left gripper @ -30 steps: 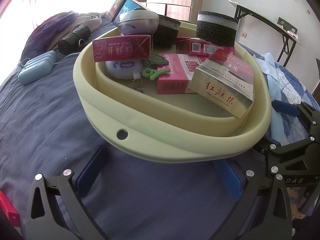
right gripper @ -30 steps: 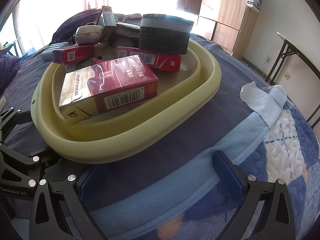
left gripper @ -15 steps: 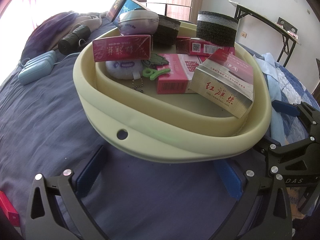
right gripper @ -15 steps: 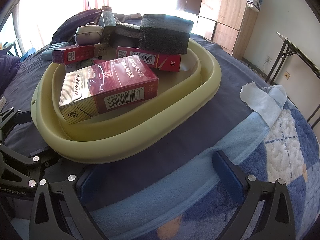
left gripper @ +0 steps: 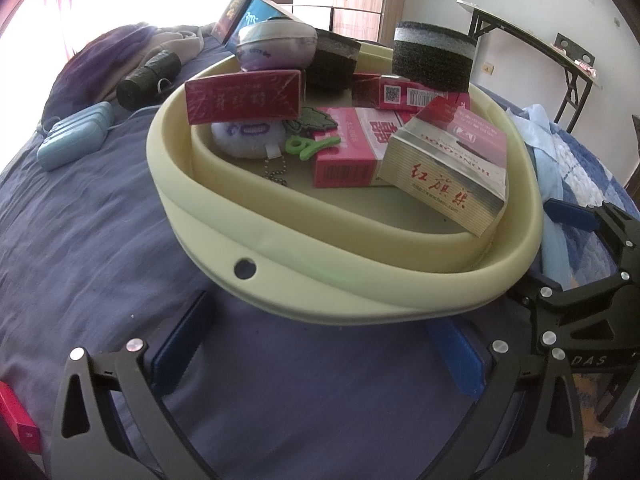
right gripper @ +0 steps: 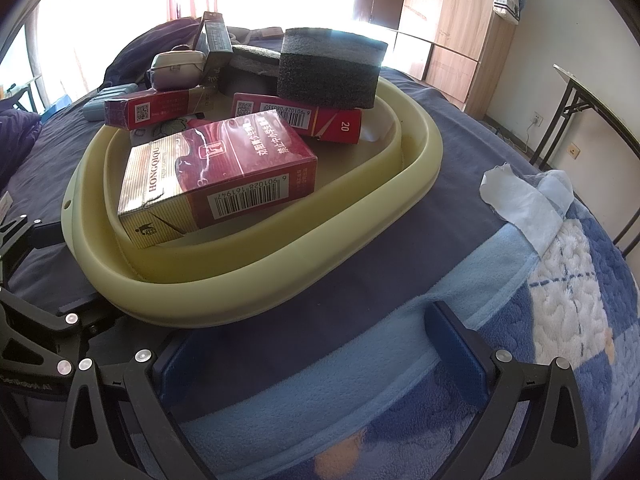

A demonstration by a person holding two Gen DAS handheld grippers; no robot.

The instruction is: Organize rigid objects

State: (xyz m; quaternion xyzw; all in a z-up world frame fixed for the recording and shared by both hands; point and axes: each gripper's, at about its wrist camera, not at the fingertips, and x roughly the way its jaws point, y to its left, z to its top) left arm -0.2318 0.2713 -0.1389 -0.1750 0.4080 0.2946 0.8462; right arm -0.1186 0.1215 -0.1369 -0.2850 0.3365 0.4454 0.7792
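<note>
A pale yellow basin [left gripper: 320, 280] [right gripper: 280, 256] rests on the bed and holds several red cigarette boxes. The large gold-and-red box [left gripper: 448, 172] [right gripper: 216, 176] leans at its near side. A dark foam block [left gripper: 434, 56] [right gripper: 332, 68] sits on a flat red box [right gripper: 298, 116]. A white plush keychain [left gripper: 248, 138] and a green tag [left gripper: 306, 146] lie inside. My left gripper [left gripper: 320, 356] stands open in front of the basin with nothing between its fingers. My right gripper [right gripper: 316, 356] is open too, over the blanket, apart from the basin.
Outside the basin, to its left, lie a light blue case [left gripper: 76, 140] and a dark roll [left gripper: 150, 78]. A small red box [left gripper: 16, 416] shows at the lower left edge. White cloth [right gripper: 520, 200] lies on the patterned blanket. A folding table [left gripper: 532, 40] stands by the wall.
</note>
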